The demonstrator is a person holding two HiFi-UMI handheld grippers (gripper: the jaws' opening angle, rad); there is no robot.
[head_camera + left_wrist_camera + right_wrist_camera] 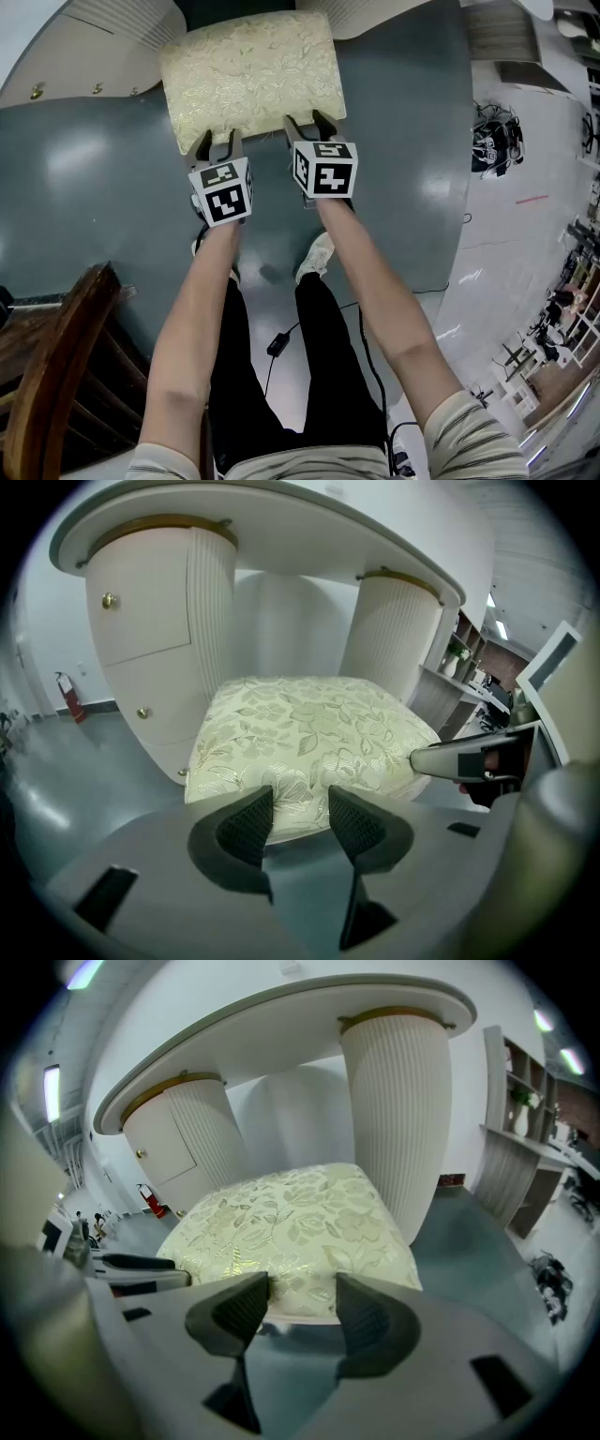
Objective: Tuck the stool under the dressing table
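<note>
The stool (pixel 248 80) has a cream floral cushion and stands at the top centre, its far end under the white dressing table (pixel 94 56). My left gripper (pixel 217 145) and right gripper (pixel 309 127) sit side by side at the cushion's near edge, both open. In the left gripper view the cushion (pixel 309 733) shows just past my left gripper (pixel 300 822), whose fingertips straddle its front edge. The right gripper view shows the same: the cushion (pixel 291 1232) beyond my right gripper (pixel 302 1307). The table's oval top (pixel 281 1035) rests on two ribbed pedestals, with the stool between them.
A dark wooden chair (pixel 56 375) stands at my lower left. A black cable with a plug (pixel 277 345) lies on the floor between the person's legs. A red fire extinguisher (pixel 67 697) stands by the far wall. Shelving (pixel 520 1147) is to the right.
</note>
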